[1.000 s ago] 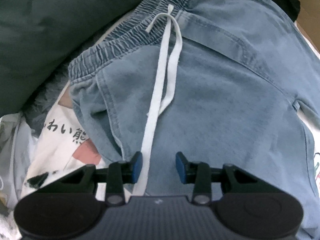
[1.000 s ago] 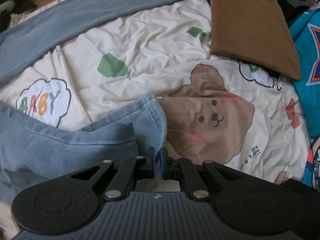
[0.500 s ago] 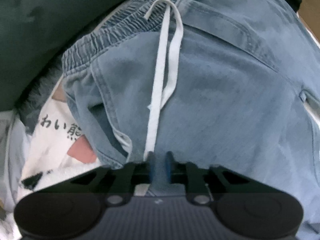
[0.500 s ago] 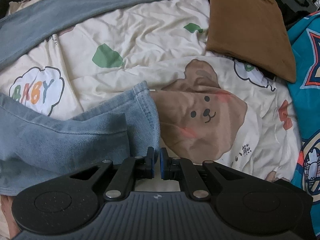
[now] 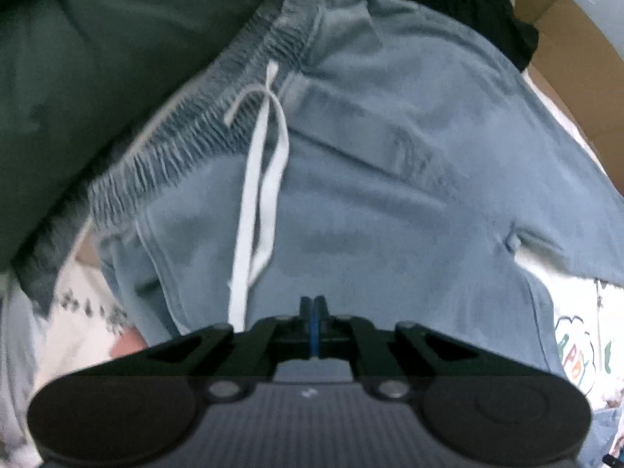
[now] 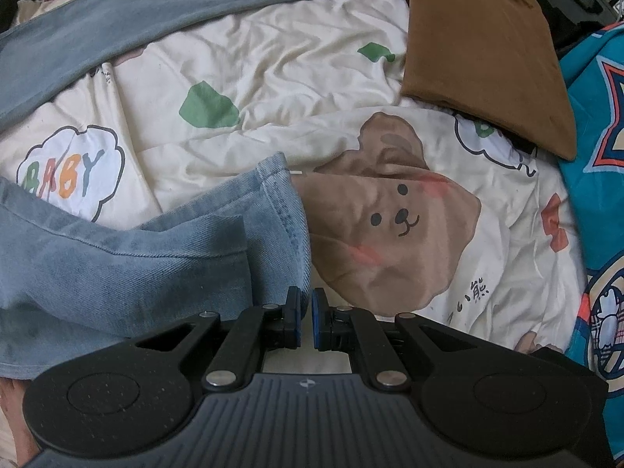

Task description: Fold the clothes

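Since the earlier frame, the left gripper (image 5: 313, 304) has closed from spread jaws to nearly touching pads, then eased apart slightly; whether denim is pinched between them cannot be told in the blurred view. It now sits higher above the jeans (image 5: 390, 202). The right gripper (image 6: 306, 314) is closed on the hem of one jeans leg (image 6: 280, 210), unchanged. The jeans lie on the printed quilt (image 6: 273, 78). Their long axis runs from the elastic waistband (image 5: 202, 117), beside a dark green pillow (image 5: 97, 58), to the leg hems. The other leg (image 6: 156, 11) lies along the quilt's far edge. A white drawstring (image 5: 253, 195) trails from the waistband. A brown cushion (image 6: 487, 58) occupies the far right corner.
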